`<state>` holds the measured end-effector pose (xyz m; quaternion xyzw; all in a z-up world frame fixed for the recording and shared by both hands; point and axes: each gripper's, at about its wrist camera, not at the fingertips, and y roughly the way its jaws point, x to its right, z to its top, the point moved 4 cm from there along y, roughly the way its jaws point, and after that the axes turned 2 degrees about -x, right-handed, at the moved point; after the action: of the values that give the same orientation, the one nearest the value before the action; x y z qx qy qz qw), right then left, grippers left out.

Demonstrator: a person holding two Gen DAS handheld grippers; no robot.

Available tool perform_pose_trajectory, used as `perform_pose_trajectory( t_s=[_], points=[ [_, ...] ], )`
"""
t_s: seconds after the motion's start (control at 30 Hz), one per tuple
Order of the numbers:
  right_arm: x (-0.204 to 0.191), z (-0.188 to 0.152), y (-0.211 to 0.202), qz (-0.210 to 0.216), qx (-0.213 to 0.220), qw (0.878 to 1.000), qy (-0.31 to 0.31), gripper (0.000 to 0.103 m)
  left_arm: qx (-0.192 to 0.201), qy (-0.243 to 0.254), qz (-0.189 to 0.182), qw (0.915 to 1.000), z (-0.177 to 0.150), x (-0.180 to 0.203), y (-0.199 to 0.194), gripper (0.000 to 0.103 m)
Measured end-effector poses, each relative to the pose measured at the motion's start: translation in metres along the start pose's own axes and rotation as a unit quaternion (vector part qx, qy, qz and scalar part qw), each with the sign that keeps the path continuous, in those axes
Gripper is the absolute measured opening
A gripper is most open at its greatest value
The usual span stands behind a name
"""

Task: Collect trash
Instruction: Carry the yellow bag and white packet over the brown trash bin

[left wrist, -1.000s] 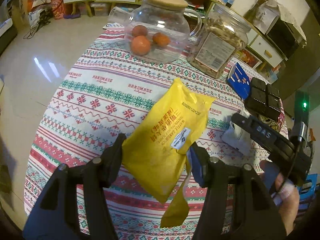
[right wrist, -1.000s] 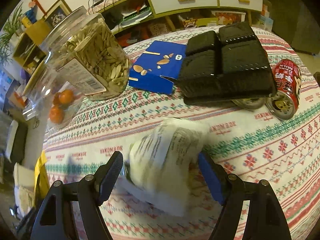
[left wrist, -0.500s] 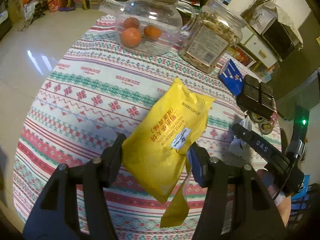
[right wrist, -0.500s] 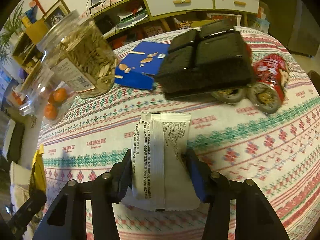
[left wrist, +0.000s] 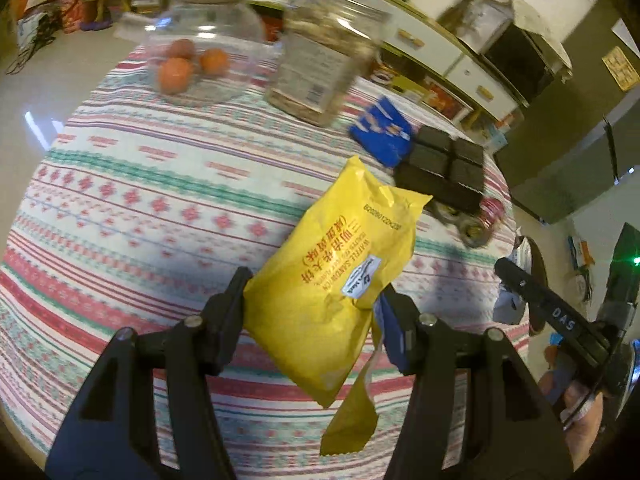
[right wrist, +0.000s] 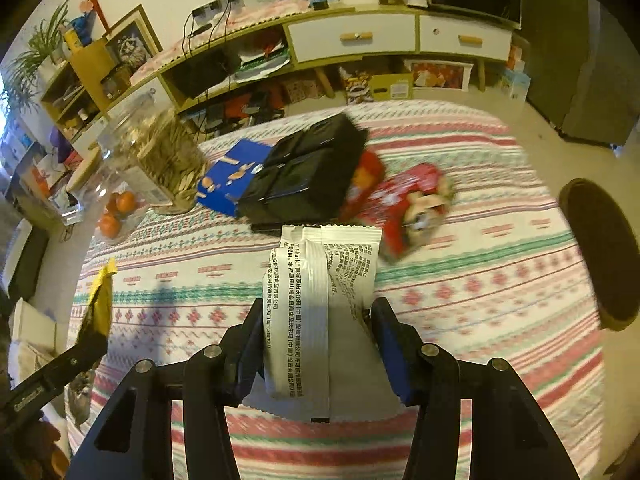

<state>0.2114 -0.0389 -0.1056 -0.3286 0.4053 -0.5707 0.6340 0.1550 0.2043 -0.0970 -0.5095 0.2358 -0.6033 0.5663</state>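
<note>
A yellow snack wrapper point(left wrist: 340, 264) with a torn strip hanging down is pinched between the fingers of my left gripper point(left wrist: 314, 300), above the patterned tablecloth point(left wrist: 140, 200). My right gripper point(right wrist: 318, 320) is shut on a white printed wrapper point(right wrist: 320, 272), held clear of the table. In the right wrist view the yellow wrapper point(right wrist: 100, 300) shows edge-on at the lower left. On the table lie a red can point(right wrist: 412, 200), a black plastic tray point(right wrist: 304, 176) and a blue carton point(right wrist: 228, 176).
A plastic jar of seeds point(left wrist: 320, 60) and a glass jar with oranges point(left wrist: 192, 60) stand at the table's far side. A round brown stool point(right wrist: 596, 248) stands right of the table. Cabinets and shelves line the wall behind.
The right gripper's jaws closed on the white wrapper and lifted it off the cloth. Both hands have drawn back from the table, the left still carrying the yellow wrapper.
</note>
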Motion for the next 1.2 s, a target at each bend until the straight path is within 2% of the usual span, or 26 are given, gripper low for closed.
perform_pose_trajectory(
  t_s=[0.2, 0.43, 0.67, 0.8, 0.97, 1.2],
  points=[
    [0.044, -0.003, -0.031, -0.007, 0.011, 1.0, -0.002, 0.054, -0.016, 0.016, -0.028, 0.9994, -0.007, 0.042, 0.011, 0.06],
    [0.103, 0.0, -0.057, -0.025, 0.033, 0.999, 0.013, 0.054, -0.01, 0.052, -0.016, 0.9985, -0.008, 0.085, 0.021, 0.06],
    [0.152, 0.005, -0.064, -0.028, 0.044, 0.998, 0.03, 0.054, -0.01, 0.074, -0.016, 0.9971, -0.009, 0.124, 0.035, 0.06],
    [0.18, 0.011, -0.067, -0.015, 0.044, 0.998, 0.051, 0.054, -0.011, 0.083, -0.017, 0.9963, -0.011, 0.147, 0.043, 0.06],
    [0.222, 0.019, -0.07, -0.027, 0.051, 0.995, 0.081, 0.054, -0.015, 0.102, -0.024, 0.9943, -0.015, 0.184, 0.058, 0.06],
    [0.278, 0.013, -0.079, -0.044, 0.051, 0.991, 0.114, 0.054, -0.022, 0.142, -0.036, 0.989, -0.031, 0.234, 0.076, 0.06]
  ],
)
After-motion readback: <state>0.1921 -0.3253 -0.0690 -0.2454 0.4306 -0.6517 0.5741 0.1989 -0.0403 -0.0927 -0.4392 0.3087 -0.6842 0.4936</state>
